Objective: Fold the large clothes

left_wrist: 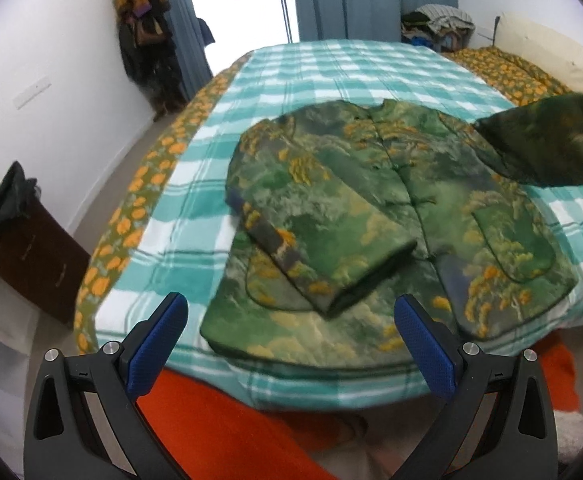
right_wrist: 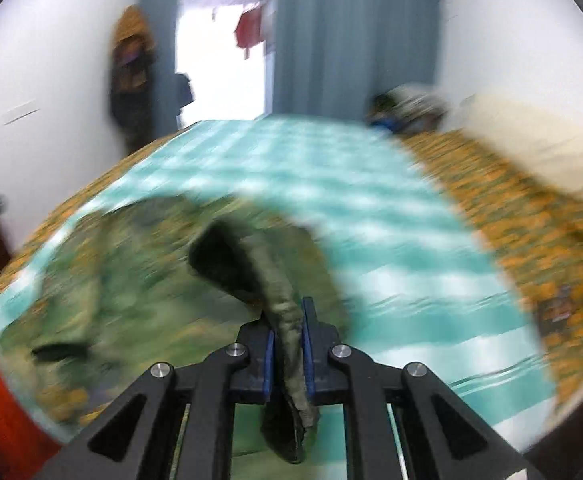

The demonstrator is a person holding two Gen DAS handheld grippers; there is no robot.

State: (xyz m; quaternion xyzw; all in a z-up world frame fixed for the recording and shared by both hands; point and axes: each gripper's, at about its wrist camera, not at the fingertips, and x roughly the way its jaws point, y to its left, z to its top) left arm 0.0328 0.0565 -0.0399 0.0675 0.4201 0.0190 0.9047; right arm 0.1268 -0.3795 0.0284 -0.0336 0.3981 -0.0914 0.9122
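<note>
A green and yellow patterned jacket (left_wrist: 391,216) lies front-up on the teal checked blanket (left_wrist: 331,68) of a bed. Its left sleeve (left_wrist: 323,240) is folded across the body. Its right sleeve (left_wrist: 551,144) is lifted in the air at the right. My left gripper (left_wrist: 291,320) is open and empty, above the jacket's near hem. My right gripper (right_wrist: 287,344) is shut on the right sleeve's cuff (right_wrist: 287,340), held above the bed. The right wrist view is blurred by motion.
A yellow-flowered sheet (left_wrist: 131,216) edges the bed. A dark wooden cabinet (left_wrist: 35,256) stands at the left wall. Clothes hang in the corner (left_wrist: 143,28). A pile of clothes (left_wrist: 439,24) and a pillow (left_wrist: 551,52) lie at the far right. Orange fabric (left_wrist: 227,420) is below the bed's near edge.
</note>
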